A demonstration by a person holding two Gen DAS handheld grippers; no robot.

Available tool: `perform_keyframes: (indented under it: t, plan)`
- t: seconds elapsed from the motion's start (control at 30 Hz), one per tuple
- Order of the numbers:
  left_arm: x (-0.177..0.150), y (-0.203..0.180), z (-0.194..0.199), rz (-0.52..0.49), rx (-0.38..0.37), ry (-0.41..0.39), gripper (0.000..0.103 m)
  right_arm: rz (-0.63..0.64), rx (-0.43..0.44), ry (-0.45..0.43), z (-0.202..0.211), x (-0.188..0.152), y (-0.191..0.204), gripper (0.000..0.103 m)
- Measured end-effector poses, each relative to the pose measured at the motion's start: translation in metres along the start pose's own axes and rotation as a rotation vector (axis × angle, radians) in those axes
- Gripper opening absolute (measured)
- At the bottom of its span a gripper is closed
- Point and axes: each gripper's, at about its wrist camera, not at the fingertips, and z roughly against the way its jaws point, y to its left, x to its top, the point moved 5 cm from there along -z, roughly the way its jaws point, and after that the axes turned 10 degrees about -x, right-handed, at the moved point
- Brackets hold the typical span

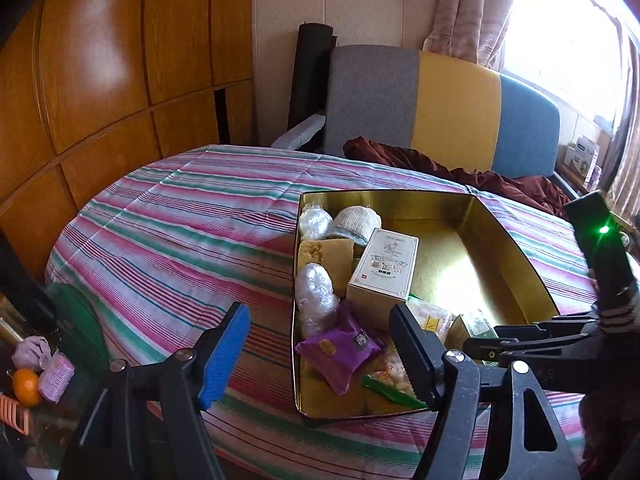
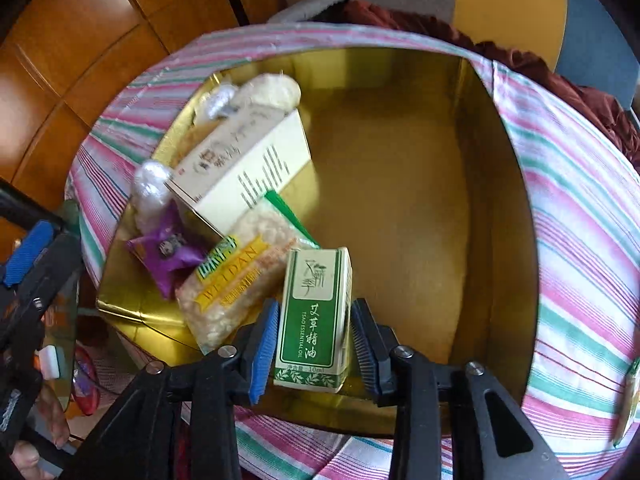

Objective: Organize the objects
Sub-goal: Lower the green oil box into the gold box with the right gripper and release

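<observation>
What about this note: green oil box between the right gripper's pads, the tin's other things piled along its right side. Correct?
No: the other things lie along the tin's left side, as the right wrist view shows; its right side is bare. The rest stands.

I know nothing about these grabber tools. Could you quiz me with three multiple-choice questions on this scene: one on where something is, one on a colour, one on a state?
1. Where is the small green-and-white carton?
A. On the armchair
B. Between the right gripper's fingers, within the gold metal tin
C. On the floor

2. What colour is the crinkled snack packet near the pale cardboard box?
A. Purple
B. Red
C. Black

3. How does the left gripper stand?
A. Open, nothing between its fingers
B. Clamped on an orange
C. Shut on the cloth

Answers:
1. B: the carton stands between the right gripper pads, inside the tin.
2. A: the packet is purple, below the box.
3. A: the left gripper fingers stand wide apart.
</observation>
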Motion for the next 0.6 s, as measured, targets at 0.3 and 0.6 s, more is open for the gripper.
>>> perform_keyframes:
  t: [0.3, 0.6]
  plan:
    - [0.003, -0.008, 0.009, -0.040, 0.024, -0.025, 0.072, -0.054, 0.025, -0.081, 0.034, -0.012, -0.023, 0.037]
    - [0.006, -0.024, 0.021, -0.102, 0.023, -0.046, 0.072, -0.136, -0.014, -0.120, 0.056, -0.020, -0.068, 0.037]
